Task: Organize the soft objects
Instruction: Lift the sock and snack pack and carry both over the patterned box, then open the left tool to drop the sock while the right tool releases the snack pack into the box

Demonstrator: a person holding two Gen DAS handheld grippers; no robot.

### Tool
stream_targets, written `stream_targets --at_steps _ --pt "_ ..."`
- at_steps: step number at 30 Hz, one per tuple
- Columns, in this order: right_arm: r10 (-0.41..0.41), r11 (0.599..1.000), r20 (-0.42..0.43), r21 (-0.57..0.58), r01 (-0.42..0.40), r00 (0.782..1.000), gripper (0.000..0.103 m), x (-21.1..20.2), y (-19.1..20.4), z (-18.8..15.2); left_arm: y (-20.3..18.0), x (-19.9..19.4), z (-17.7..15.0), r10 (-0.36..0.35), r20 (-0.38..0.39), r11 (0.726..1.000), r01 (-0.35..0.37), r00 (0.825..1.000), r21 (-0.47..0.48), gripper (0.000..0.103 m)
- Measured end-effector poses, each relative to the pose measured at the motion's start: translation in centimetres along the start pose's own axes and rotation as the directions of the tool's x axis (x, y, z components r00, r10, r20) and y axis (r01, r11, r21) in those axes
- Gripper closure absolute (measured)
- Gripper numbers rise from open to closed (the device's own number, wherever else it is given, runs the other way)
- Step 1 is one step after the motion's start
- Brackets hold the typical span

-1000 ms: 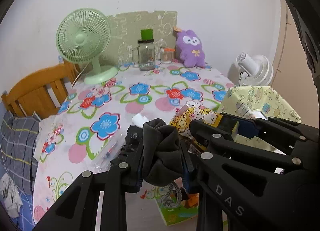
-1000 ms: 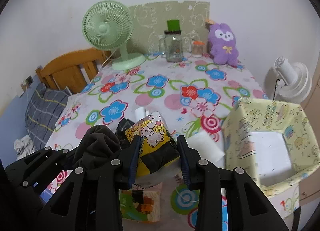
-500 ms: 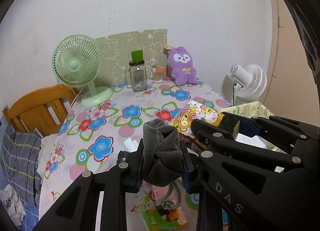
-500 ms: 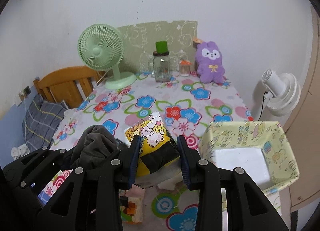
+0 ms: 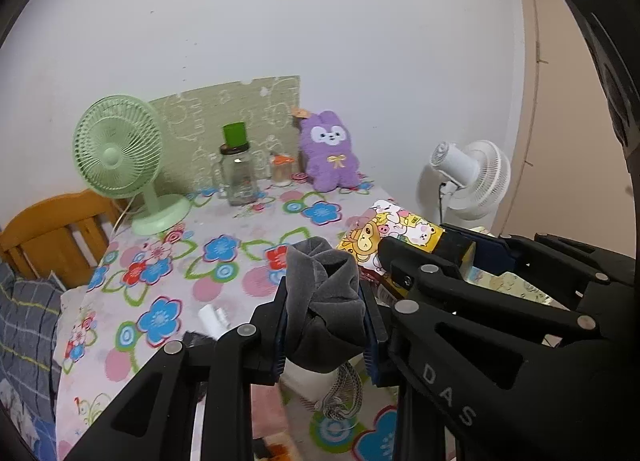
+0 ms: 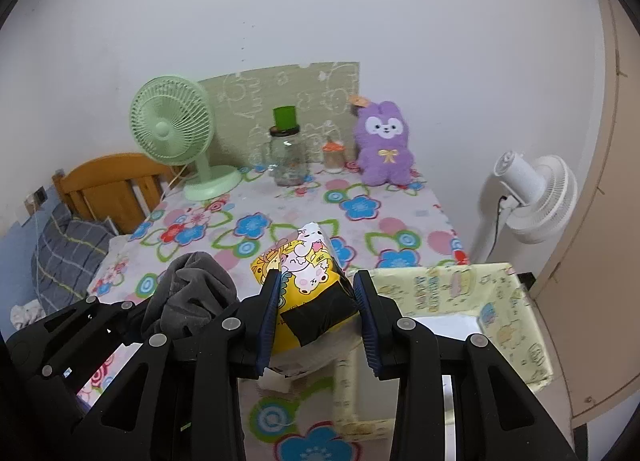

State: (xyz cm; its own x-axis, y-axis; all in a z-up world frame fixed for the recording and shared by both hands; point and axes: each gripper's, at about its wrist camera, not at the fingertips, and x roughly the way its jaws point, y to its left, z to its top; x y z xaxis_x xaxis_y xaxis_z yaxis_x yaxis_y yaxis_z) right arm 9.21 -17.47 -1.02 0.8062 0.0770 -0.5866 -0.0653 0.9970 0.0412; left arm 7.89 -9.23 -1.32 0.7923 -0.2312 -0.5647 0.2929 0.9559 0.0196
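My left gripper (image 5: 325, 321) is shut on a bunched dark grey cloth (image 5: 322, 293), held up above the flowered table (image 5: 168, 273); a grey cord (image 5: 340, 397) dangles under it. My right gripper (image 6: 316, 301) is shut on a yellow cartoon-print pack (image 6: 306, 281) with a black band, also lifted off the table. The two grippers hang side by side: the pack (image 5: 394, 237) shows to the right in the left wrist view, the cloth (image 6: 192, 293) to the left in the right wrist view. A pale yellow fabric box (image 6: 480, 301) stands open at the right of the table.
At the back stand a green desk fan (image 6: 176, 133), a glass jar with a green lid (image 6: 286, 153), a small orange-capped bottle (image 6: 334, 153) and a purple plush rabbit (image 6: 384, 145). A white floor fan (image 6: 532, 197) is at the right, a wooden chair (image 6: 108, 185) at the left.
Both grippers have risen and drawn back with their loads, so the table looks smaller and farther below. The grips on cloth and pack are unchanged.
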Motion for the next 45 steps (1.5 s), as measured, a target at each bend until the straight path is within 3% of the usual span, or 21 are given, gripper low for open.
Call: stream_targets --at_steps 29,38,41,43,45 --pt "-0.132 0.987 -0.018 0.094 0.134 0.991 0.064 1.3 -10.3 -0.5 -8.4 5.5 1.8 -0.132 -0.042 0.987 0.135 0.990 0.084 0.072" --pt "-0.157 0.978 -0.077 0.128 0.166 0.985 0.063 4.2 -12.3 -1.3 -9.3 8.8 1.5 -0.124 -0.116 0.988 0.134 0.985 0.080 0.069" --pt "-0.154 0.977 -0.099 0.136 0.166 0.983 0.063 5.2 -12.7 -1.6 -9.4 9.8 1.3 -0.122 -0.143 0.988 0.134 0.982 0.080 0.060" --pt "-0.145 0.977 -0.109 0.139 0.159 0.983 0.063 5.6 -12.8 -1.7 -9.3 10.2 1.2 -0.132 -0.158 0.986 0.146 0.979 0.076 0.044" --pt "-0.144 0.978 -0.115 0.133 0.159 0.983 0.063 6.0 -12.8 -1.8 -9.3 10.6 1.1 -0.136 -0.166 0.986 0.150 0.977 0.069 0.037"
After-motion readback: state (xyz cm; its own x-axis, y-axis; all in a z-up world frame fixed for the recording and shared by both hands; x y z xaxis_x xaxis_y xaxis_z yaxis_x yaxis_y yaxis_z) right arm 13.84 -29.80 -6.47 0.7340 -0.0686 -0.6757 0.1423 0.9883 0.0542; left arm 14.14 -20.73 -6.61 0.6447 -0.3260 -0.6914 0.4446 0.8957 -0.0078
